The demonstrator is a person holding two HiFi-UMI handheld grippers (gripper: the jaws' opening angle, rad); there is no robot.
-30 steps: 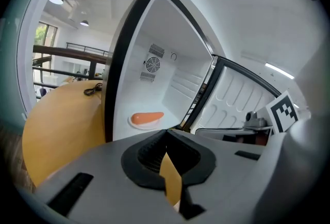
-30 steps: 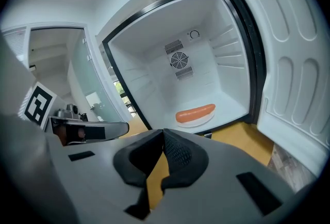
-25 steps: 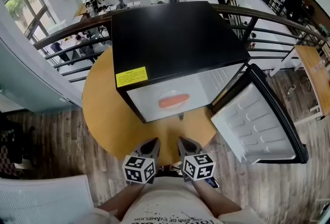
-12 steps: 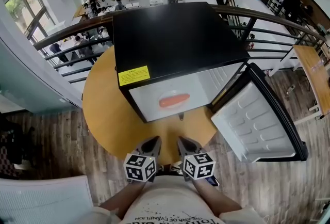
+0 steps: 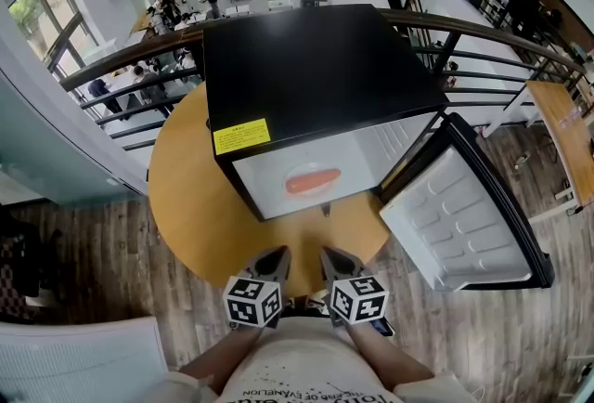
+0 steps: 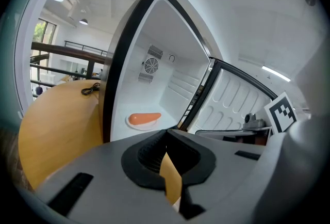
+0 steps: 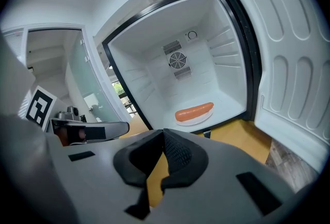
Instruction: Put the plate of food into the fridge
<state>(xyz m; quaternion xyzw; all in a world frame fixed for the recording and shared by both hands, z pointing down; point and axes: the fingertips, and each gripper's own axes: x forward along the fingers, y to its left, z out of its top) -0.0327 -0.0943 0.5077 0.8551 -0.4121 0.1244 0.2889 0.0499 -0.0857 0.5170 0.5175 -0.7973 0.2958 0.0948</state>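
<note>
Jaws of left gripper (image 6: 165, 136) and right gripper (image 7: 164, 133) met at tips, empty, both short of fridge (image 5: 316, 85). We found plate (image 7: 196, 121) with sausage (image 7: 194, 111) on fridge floor, door (image 5: 464, 215) open. We judged plate light, stiff, slick, and sausage liable to roll. Grip rim, keep level.

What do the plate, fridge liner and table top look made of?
The plate looks glossy white, ceramic or plastic, can't tell. The fridge liner looks like white moulded plastic, with ribbed shelf ledges. The table top: smooth tan wood or laminate.
</note>
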